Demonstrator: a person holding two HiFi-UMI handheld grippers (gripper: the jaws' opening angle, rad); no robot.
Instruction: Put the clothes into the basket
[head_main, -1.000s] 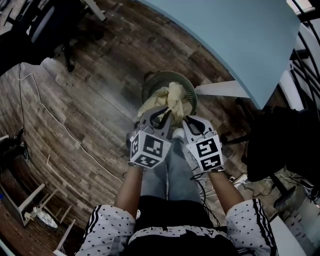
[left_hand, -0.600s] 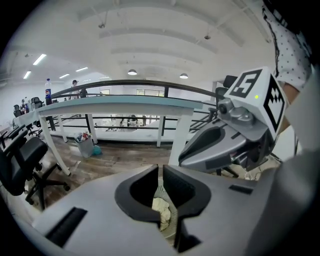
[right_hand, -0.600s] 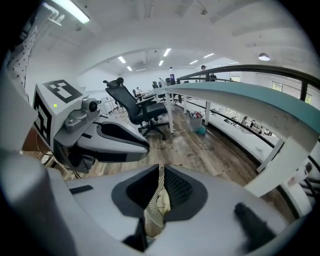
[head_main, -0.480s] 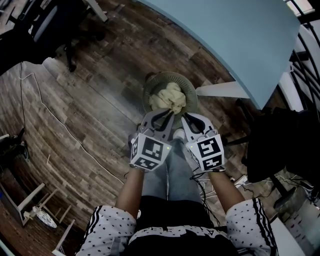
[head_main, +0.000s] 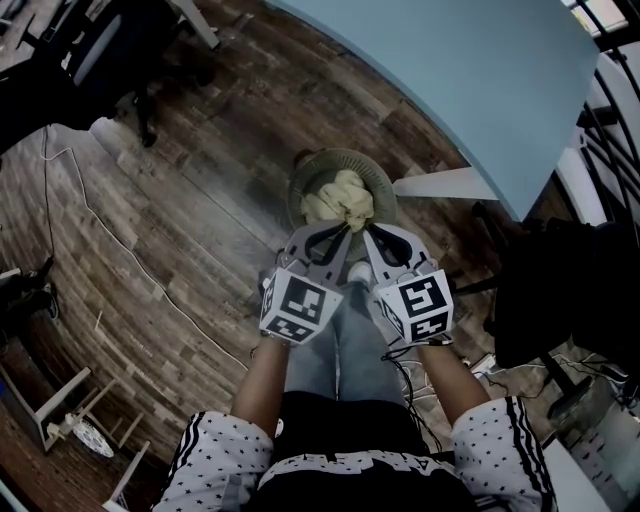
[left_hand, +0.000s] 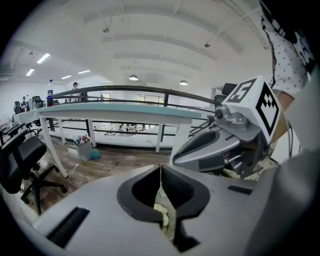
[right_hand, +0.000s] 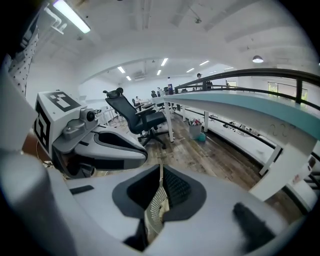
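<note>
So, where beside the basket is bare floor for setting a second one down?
Bare: the wooden floor left of the basket, up to the office chair. Narrow strip between basket and blue table. Crowded on the right: white table leg, dark objects.

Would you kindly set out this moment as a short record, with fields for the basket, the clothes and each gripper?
basket: round basket on the wooden floor, near a blue-green table
clothes: pale yellow bundle lying inside the basket
left gripper: shut, jaws just closed the last bit, nothing between them
right gripper: shut, empty, beside the left gripper
position: in the head view both tips sit at the basket's near rim
task state: the clothes in view are in the basket
</note>
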